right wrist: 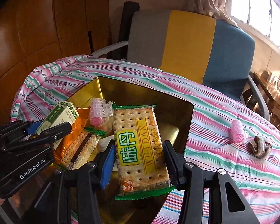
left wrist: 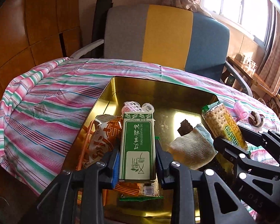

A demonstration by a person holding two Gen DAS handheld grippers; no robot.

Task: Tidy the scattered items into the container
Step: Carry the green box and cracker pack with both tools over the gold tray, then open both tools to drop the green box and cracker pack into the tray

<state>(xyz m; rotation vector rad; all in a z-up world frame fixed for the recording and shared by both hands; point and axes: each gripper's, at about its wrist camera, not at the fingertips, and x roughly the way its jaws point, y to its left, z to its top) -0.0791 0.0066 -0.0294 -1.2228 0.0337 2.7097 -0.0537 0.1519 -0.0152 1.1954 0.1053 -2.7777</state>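
A gold tin [left wrist: 110, 87] [right wrist: 95, 85] sits on the striped cloth. My left gripper [left wrist: 137, 160] is shut on a green and white essential-oil box [left wrist: 137, 145] and holds it over the tin; the box also shows in the right wrist view [right wrist: 59, 115]. My right gripper [right wrist: 140, 160] is shut on a cracker packet [right wrist: 138, 145] above the tin, seen in the left wrist view too [left wrist: 222, 123]. Inside the tin lie an orange snack packet [left wrist: 104, 136], a pink hair roller [right wrist: 99, 112], a white sock [left wrist: 194, 147] and another cracker packet [right wrist: 80, 149].
On the cloth right of the tin lie a pink hair roller [right wrist: 238, 131] and a rolled striped sock [right wrist: 259, 146]. A grey, yellow and blue chair [left wrist: 166, 35] stands behind the table. The cloth [left wrist: 46, 100] drops off at the left.
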